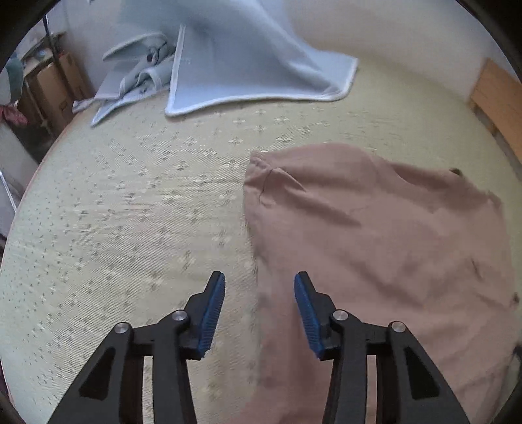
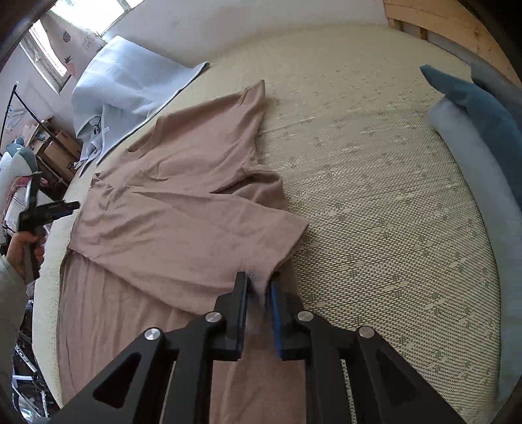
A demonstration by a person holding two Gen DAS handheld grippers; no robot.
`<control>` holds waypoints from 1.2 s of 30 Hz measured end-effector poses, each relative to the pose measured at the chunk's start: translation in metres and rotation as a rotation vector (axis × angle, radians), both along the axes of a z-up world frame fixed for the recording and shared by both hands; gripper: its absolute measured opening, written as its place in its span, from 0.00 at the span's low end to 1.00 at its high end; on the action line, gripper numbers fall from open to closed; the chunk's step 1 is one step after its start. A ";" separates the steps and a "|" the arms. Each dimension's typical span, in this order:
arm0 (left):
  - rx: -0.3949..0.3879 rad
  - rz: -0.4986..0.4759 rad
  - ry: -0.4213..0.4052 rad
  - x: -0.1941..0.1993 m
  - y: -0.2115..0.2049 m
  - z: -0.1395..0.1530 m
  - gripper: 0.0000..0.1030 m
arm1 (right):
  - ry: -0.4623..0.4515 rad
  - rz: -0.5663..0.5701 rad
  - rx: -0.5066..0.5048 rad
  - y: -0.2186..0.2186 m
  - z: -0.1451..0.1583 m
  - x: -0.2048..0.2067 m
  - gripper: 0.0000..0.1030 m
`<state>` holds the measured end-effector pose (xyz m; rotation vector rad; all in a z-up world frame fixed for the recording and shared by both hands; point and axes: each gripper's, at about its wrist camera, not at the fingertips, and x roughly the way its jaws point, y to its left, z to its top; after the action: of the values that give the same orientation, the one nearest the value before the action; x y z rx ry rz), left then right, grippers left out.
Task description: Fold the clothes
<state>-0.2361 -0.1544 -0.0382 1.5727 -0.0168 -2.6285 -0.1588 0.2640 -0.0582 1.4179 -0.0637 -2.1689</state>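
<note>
A dusty-pink garment [image 1: 375, 244] lies spread on the woven bed mat [image 1: 130, 212]. In the right wrist view the garment [image 2: 182, 228] has its upper part folded across itself. My left gripper [image 1: 259, 277] hangs open over the garment's left edge with nothing between its blue pads. It also shows at the far left of the right wrist view as the left gripper [image 2: 73, 205], held by a hand [image 2: 23, 248]. My right gripper [image 2: 258, 277] sits at the folded flap's near corner. Its jaws stand a narrow gap apart, with blurred fabric loose between them.
A pale blue blanket [image 1: 244, 65] is heaped at the far side of the bed. A blue plush toy [image 2: 483, 107] and a grey bolster [image 2: 489, 202] lie along the right edge. A wooden headboard [image 2: 440, 22] stands behind. Cardboard boxes [image 1: 55, 84] stand beside the bed.
</note>
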 end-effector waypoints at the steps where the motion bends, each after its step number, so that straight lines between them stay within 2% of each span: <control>1: -0.013 -0.029 0.018 0.013 0.002 0.003 0.48 | 0.000 0.003 0.003 -0.002 -0.001 -0.001 0.14; 5: -0.138 -0.198 0.091 0.075 0.025 0.008 0.53 | -0.005 0.005 0.012 -0.004 -0.005 -0.002 0.14; 8: -0.271 -0.251 0.114 0.093 0.039 -0.006 0.53 | -0.009 -0.015 -0.004 -0.001 -0.005 -0.003 0.14; 14: -0.397 -0.331 0.091 0.089 0.055 -0.036 0.53 | 0.009 -0.016 -0.004 -0.004 0.000 0.000 0.14; 17: -0.423 -0.357 0.094 0.086 0.061 -0.041 0.50 | 0.007 -0.017 0.001 -0.004 0.000 -0.001 0.14; 18: -0.420 -0.354 0.095 0.085 0.061 -0.042 0.38 | 0.006 -0.017 0.001 -0.003 0.000 -0.002 0.14; 19: -0.410 -0.344 0.097 0.083 0.059 -0.042 0.22 | 0.005 -0.017 0.001 -0.001 0.000 -0.002 0.14; 22: -0.353 -0.312 0.113 0.081 0.055 -0.041 0.06 | 0.006 -0.013 -0.001 0.002 0.001 -0.003 0.14; 24: -0.301 -0.284 0.124 0.081 0.051 -0.038 0.04 | 0.012 -0.015 -0.008 0.005 0.004 -0.004 0.17; 32: 0.012 -0.089 0.134 0.082 0.006 -0.034 0.03 | 0.032 -0.033 -0.067 0.020 0.012 -0.022 0.43; 36: 0.083 -0.026 0.141 0.088 -0.006 -0.035 0.01 | 0.043 0.033 0.004 0.004 0.000 -0.039 0.43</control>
<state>-0.1482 -0.1601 -0.0733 1.4151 0.0820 -2.7881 -0.1980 0.2676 -0.0585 1.3648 -0.0203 -2.1729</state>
